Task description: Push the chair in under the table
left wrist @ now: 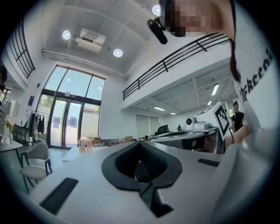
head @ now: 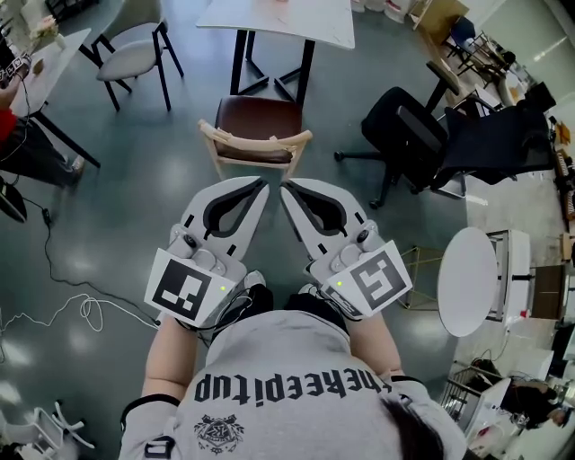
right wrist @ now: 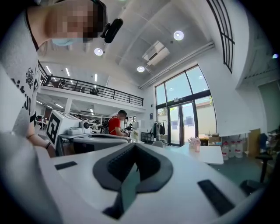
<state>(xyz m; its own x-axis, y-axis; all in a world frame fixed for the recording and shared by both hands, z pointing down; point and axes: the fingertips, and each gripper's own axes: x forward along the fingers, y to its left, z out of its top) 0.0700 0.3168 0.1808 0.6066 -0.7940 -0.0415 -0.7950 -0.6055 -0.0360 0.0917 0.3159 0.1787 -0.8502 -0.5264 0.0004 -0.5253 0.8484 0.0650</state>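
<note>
The grey floor [head: 135,225] is the biggest thing before you, smooth and faintly glossy. On it, at the far edge of the head view, stands the rectangular table [head: 278,22]: a flat white top on black legs with splayed feet. To your right sits a black office chair [head: 404,135] on a star base, with dark cloth draped beside it. Nearer you on that side is a round white table [head: 467,280] — that makes two white tables in clear view.

The chair [head: 256,135] you are to push has a pale wooden frame, a curved back rail and a dark brown, smooth seat. It stands on the floor just short of the table's near edge, seat toward the table legs and back rail toward you, not yet tucked under. A grey padded chair [head: 130,54] on thin black legs stands at the upper left, so three chairs show clearly.

Your two grippers are white shells with black ribbed pads. The left gripper [head: 262,183] and the right gripper [head: 284,189] are both closed with nothing between the pads — tips close together, near the back rail but apart from it. One thin white cable [head: 85,310] loops over the floor at your left.
</note>
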